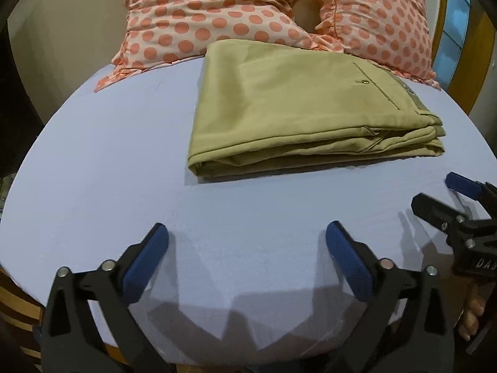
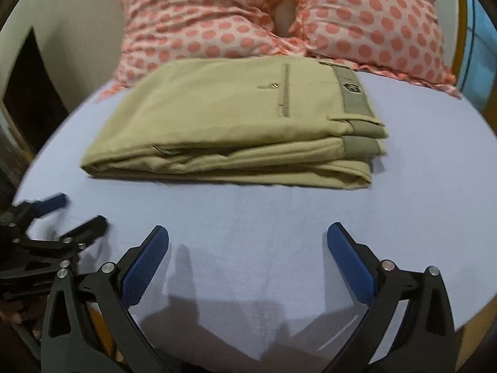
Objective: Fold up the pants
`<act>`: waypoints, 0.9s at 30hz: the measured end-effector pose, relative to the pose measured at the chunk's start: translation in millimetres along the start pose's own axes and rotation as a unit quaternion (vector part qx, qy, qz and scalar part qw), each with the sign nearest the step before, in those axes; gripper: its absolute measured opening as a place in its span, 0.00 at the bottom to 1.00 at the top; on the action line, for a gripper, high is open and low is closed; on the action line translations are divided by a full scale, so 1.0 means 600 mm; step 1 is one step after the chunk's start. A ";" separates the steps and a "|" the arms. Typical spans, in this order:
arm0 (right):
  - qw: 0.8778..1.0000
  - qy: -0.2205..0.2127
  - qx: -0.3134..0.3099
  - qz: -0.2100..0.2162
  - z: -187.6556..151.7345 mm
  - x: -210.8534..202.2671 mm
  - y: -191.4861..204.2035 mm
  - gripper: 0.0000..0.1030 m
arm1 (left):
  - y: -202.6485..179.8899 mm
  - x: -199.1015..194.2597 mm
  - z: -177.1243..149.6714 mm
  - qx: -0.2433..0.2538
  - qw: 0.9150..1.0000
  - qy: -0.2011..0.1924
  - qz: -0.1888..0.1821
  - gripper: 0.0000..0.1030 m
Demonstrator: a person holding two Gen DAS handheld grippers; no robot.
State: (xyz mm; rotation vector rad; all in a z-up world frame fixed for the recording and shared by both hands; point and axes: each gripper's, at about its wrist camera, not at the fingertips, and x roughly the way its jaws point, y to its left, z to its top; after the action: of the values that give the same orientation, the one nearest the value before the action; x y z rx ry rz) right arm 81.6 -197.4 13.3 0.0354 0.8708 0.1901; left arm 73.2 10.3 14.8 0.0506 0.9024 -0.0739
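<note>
The khaki pants [image 1: 295, 108] lie folded in a neat stack on the lavender bed sheet [image 1: 108, 161], waistband to the right, back pocket button up. They also show in the right wrist view [image 2: 236, 124]. My left gripper [image 1: 247, 233] is open and empty, held over the sheet in front of the pants, apart from them. My right gripper [image 2: 247, 233] is open and empty, also in front of the pants. Each gripper shows in the other's view: the right one [image 1: 435, 192] at the right edge, the left one [image 2: 80, 211] at the left edge.
Two polka-dot pillows [image 1: 217, 18] [image 2: 372, 21] lie behind the pants, touching their far edge. The bed's near edge with a wooden frame [image 1: 18, 304] runs under my grippers. A wall [image 1: 68, 40] stands at the left.
</note>
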 end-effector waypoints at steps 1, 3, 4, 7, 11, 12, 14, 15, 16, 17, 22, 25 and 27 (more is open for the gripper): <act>1.000 0.003 -0.005 -0.011 -0.002 0.001 0.003 0.99 | 0.000 0.000 0.001 0.001 1.000 -0.001 0.000 0.98; 0.999 0.007 -0.021 -0.039 -0.007 0.004 0.014 0.99 | 0.001 -0.001 -0.001 0.000 1.000 -0.004 -0.001 0.98; 0.999 0.005 -0.016 -0.041 -0.008 0.002 0.014 0.99 | 0.000 -0.001 -0.001 0.000 1.000 -0.006 -0.001 0.98; 0.999 0.001 -0.008 -0.046 -0.010 0.002 0.014 0.99 | 0.000 -0.002 -0.004 0.000 1.000 -0.015 -0.001 0.98; 0.998 -0.002 0.002 -0.055 -0.011 0.003 0.016 0.99 | 0.000 -0.004 -0.010 -0.001 1.000 -0.028 -0.002 0.98; 0.998 -0.003 0.003 -0.056 -0.012 0.002 0.016 0.99 | 0.001 -0.005 -0.011 -0.002 1.000 -0.030 -0.002 0.98; 0.998 -0.005 0.002 -0.056 -0.012 0.002 0.015 0.99 | 0.001 -0.005 -0.010 -0.001 1.000 -0.031 -0.001 0.98; 0.998 -0.006 0.002 -0.056 -0.012 0.002 0.015 0.99 | 0.000 -0.004 -0.011 -0.002 1.000 -0.030 -0.001 0.98; 0.998 -0.005 0.002 -0.056 -0.011 0.002 0.015 0.99 | 0.000 -0.004 -0.011 -0.002 1.000 -0.029 -0.001 0.98; 0.998 -0.005 0.003 -0.056 -0.011 0.002 0.015 0.99 | 0.000 -0.004 -0.011 -0.002 1.000 -0.030 -0.001 0.98; 0.998 -0.007 0.005 -0.058 -0.011 0.001 0.015 0.99 | 0.001 -0.004 -0.010 0.000 1.000 -0.029 -0.002 0.98; 0.998 -0.007 0.005 -0.058 -0.011 0.000 0.015 0.99 | 0.000 -0.004 -0.010 -0.001 1.000 -0.030 -0.001 0.98; 0.998 -0.007 0.005 -0.058 -0.011 0.000 0.014 0.99 | 0.000 -0.004 -0.010 -0.001 1.000 -0.030 0.000 0.98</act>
State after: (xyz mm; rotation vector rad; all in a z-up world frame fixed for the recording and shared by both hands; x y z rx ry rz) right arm 75.2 -189.3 9.9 -0.0052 0.8572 0.0764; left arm 67.0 10.9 13.3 0.0460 0.8433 -0.0751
